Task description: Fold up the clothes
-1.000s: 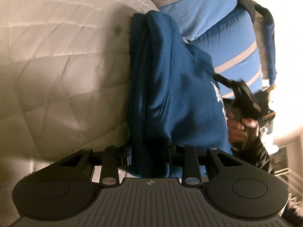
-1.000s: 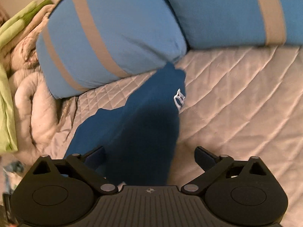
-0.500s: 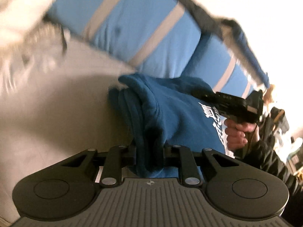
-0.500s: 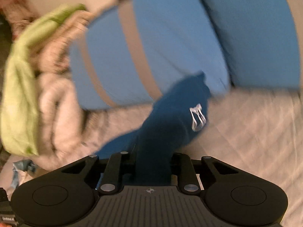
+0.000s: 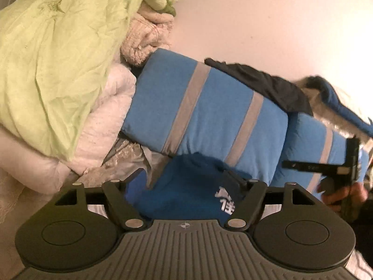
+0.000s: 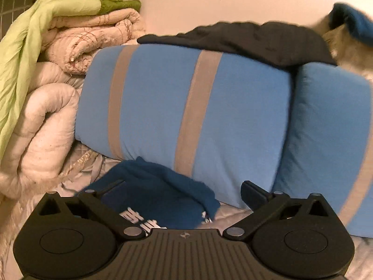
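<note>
The folded dark blue garment is lying on the bed at the foot of the striped blue pillow, its white lettering facing up (the same bundle is showing in the right wrist view). The left gripper is hovering over it with its fingers spread wide and holding nothing. The right gripper is likewise gaping wide above the garment, with a dark cloth draping over the pillow top and stacked quilts sitting beside it.

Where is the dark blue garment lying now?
In both views the dark blue garment lies on the bed at the foot of the left striped pillow, just ahead of both open tools.
</note>
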`<state>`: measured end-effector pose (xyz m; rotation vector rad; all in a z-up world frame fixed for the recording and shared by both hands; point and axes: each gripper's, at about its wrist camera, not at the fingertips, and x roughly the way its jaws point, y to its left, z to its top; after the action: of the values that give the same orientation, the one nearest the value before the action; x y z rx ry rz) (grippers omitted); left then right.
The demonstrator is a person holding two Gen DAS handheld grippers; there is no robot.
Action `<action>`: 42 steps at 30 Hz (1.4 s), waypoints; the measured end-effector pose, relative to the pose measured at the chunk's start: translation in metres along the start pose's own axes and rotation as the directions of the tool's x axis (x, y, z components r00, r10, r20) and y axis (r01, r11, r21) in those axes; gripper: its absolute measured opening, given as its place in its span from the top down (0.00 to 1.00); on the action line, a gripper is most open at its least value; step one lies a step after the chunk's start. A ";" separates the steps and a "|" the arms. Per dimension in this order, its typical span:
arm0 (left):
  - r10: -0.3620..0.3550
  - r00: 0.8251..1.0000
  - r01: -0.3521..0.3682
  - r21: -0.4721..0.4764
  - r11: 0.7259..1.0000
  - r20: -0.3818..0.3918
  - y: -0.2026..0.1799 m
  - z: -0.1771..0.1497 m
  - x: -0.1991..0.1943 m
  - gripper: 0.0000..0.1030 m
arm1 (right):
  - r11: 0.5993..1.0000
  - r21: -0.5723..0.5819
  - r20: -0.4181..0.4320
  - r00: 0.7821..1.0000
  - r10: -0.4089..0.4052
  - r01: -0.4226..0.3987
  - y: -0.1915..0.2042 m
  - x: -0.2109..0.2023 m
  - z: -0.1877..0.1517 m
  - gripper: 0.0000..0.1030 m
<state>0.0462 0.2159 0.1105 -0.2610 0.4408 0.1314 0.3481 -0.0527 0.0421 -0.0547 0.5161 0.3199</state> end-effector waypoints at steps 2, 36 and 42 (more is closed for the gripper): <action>0.019 1.000 -0.019 0.027 0.999 -0.008 -0.004 -0.007 -0.003 0.29 | 0.999 -0.019 0.009 0.999 -0.035 0.036 -0.010 -0.023 -0.006 0.00; 0.074 0.954 -0.020 0.186 0.982 -0.290 -0.047 -0.126 0.079 0.28 | 0.798 0.114 -0.260 0.793 -0.552 0.592 -0.295 -0.248 -0.299 0.00; 0.138 0.935 -0.064 0.227 0.972 -0.326 -0.030 -0.152 0.088 0.28 | 0.765 0.126 -0.310 0.758 -0.574 0.632 -0.313 -0.247 -0.362 0.00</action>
<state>0.0695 0.1510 -0.0540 -0.0466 0.8083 0.1392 0.0712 -0.4686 -0.1595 -0.0426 0.7570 -0.4007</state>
